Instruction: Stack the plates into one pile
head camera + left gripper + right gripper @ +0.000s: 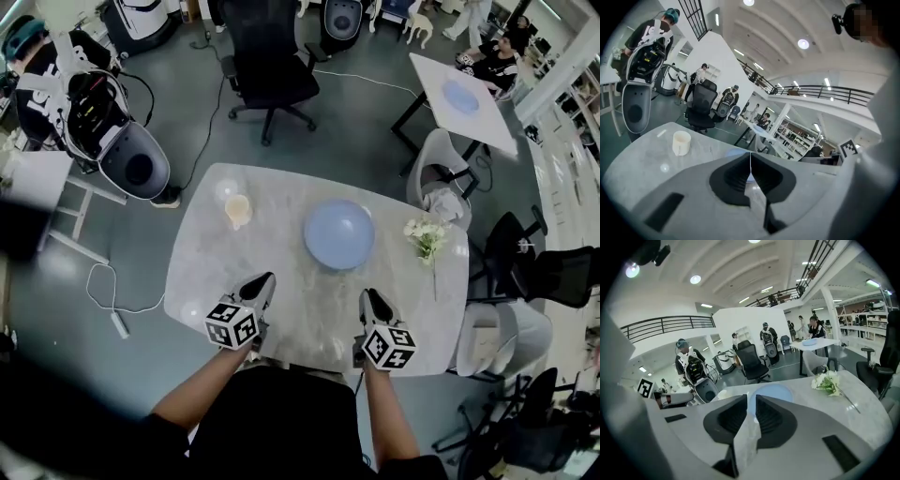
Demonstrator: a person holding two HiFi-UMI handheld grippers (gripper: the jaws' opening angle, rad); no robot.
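A pale blue plate [339, 234] lies in the middle of the marble table [206, 267]; whether more plates are stacked under it I cannot tell. My left gripper [265, 278] hovers over the table's near left part, short of the plate, with its jaws shut and nothing between them [750, 153]. My right gripper [372, 295] hovers at the near right, its jaws a narrow gap apart and empty [751, 397]. In the right gripper view the plate [776, 392] lies straight ahead, beyond the tips.
A cream cup [238, 210] stands left of the plate, and a bunch of white flowers [427, 236] lies at the right edge. A black office chair [272, 70] and a white chair [441, 173] stand beyond the table. Another table [487, 117] carries a blue plate [459, 97].
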